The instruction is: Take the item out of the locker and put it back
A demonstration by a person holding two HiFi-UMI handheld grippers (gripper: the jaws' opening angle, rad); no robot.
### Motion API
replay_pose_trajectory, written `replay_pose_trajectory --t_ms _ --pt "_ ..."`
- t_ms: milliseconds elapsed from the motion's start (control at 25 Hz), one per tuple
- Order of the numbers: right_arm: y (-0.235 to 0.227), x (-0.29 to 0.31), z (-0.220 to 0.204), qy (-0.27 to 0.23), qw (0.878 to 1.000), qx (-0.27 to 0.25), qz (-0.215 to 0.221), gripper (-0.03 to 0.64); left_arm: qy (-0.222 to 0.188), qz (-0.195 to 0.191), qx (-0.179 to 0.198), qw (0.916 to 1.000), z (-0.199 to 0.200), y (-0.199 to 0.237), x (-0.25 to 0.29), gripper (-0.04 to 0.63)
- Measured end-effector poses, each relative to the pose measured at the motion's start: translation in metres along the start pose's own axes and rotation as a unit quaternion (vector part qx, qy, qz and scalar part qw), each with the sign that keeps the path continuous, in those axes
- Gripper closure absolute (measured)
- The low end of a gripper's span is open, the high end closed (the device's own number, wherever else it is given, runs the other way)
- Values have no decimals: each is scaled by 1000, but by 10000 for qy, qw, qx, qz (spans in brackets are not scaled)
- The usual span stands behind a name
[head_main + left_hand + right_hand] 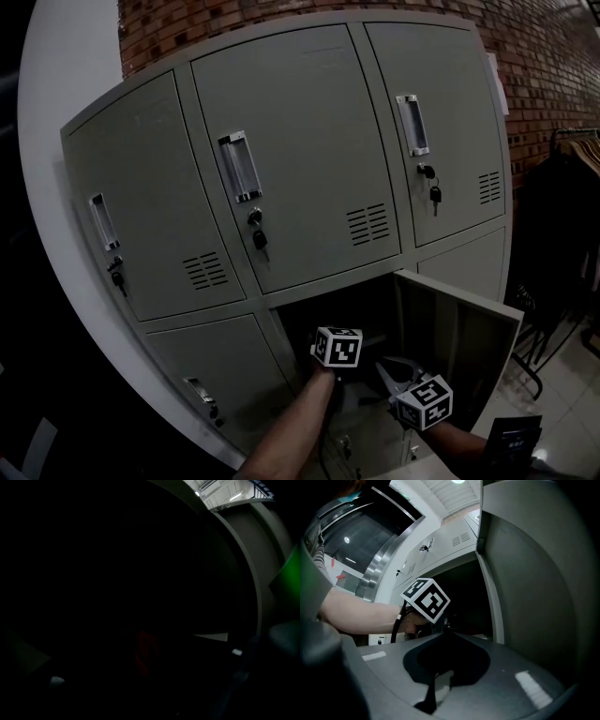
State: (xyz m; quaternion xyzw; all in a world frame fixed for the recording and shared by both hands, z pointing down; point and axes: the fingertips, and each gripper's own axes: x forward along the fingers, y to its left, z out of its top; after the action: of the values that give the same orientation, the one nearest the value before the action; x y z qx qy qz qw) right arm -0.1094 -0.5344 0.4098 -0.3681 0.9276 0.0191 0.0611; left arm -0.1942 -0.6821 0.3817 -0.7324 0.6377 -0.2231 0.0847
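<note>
The right gripper (pixel 444 631) has its two grey jaws pressed together at the tips, with nothing between them; it hangs just outside the open compartment (pixel 361 314), beside the open door (pixel 459 333); the left gripper (pixel 146 666) is deep inside this dark compartment with its jaws spread wide; between them, a little ahead, a dim red item (pixel 144 651) shows, and I cannot tell if a pad touches it; a forearm (pixel 291 431) reaches in from below; the grey locker (pixel 309 150) around has its other doors closed, with keys (pixel 260 239) hanging in the locks; behind it stands a brick wall (pixel 553 66).
</note>
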Motion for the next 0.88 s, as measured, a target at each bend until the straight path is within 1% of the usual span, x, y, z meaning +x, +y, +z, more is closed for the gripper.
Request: replay_pose_trajectory --t_ms 40,160,240,320,440,640,880 --pt "-1 -1 1 -12 10000 -1 -16 626 118 14 61 9999 -2 0 3 304" --pt "-1 -3 2 -2 10000 13 -11 626 376 43 280 9989 -9 -4 9 349" --pt "-2 -4 2 -11 10000 -10 -32 626 457 103 411 9981 -11 -4 11 392" --pt "-4 -5 2 -21 10000 -26 -60 626 425 203 509 9976 -10 -2 10 432" --pt "-4 -8 3 -7 10000 -22 -68 626 172 366 538 9977 -5 1 3 464" --pt "-1 -11 4 1 10000 -8 -60 626 -412 382 235 9981 0 1 -20 477" --pt "5 -13 2 -18 10000 -7 -75 626 -1024 441 -94 9937 5 6 -64 480"
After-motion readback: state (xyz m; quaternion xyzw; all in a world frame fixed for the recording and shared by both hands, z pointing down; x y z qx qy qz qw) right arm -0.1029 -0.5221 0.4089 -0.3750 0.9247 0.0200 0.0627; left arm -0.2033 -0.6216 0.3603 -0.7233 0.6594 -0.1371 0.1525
